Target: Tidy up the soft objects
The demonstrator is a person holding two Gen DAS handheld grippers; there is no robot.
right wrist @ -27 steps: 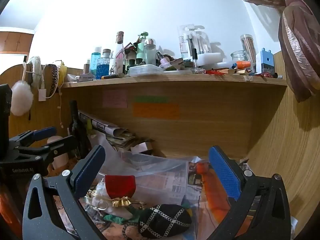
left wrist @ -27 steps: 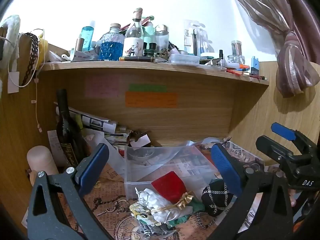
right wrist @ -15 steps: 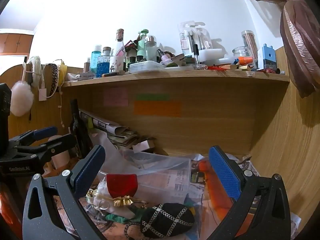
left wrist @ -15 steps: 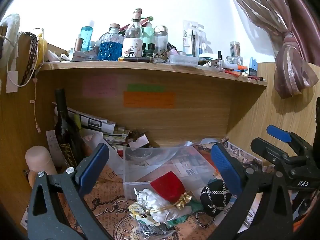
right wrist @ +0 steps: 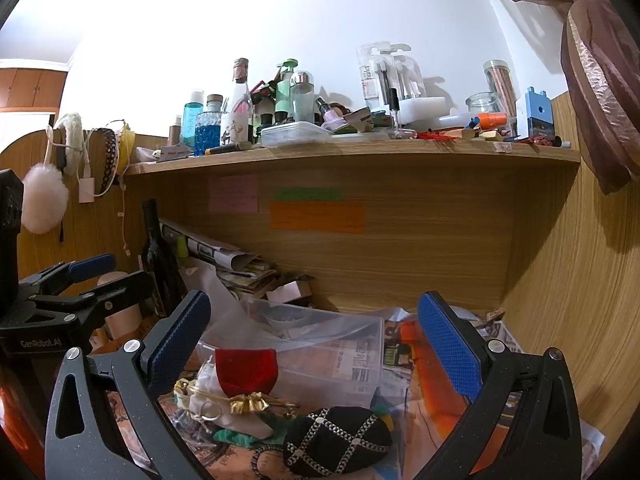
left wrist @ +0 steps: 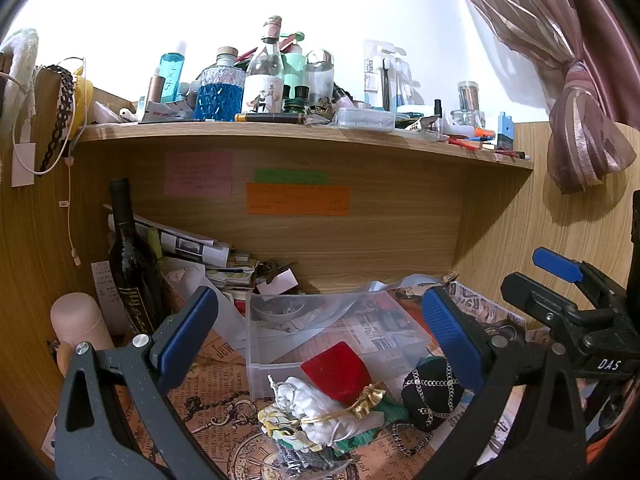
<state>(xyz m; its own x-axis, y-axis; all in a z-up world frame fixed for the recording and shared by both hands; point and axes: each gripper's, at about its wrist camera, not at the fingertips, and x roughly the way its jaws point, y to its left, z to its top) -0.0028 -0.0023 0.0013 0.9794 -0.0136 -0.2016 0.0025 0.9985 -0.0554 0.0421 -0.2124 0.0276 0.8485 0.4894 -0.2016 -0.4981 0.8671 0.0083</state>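
We find a wooden desk alcove under a crowded shelf of bottles and jars, with a tied pink curtain at the right. A dark wine bottle stands upright at the back left, beside a leaning stack of papers.

On the printed paper cover of the desk sits a clear plastic box, its long axis running left to right and its open top facing up. We see a small bowl inside at the back; other contents we cannot make out.

Just in front of the box lies the heap of soft objects. The black pouch with its silver chain lattice lies on its side at the right end, long axis roughly left to right in the right wrist view. The red pouch leans against the front wall of the box, its gathered neck pointing down and forward to a gold bow. A white pouch lies to its left, resting on green cloth.

The left gripper and the right gripper each hang above the heap with the blue pads spread wide, touching nothing.
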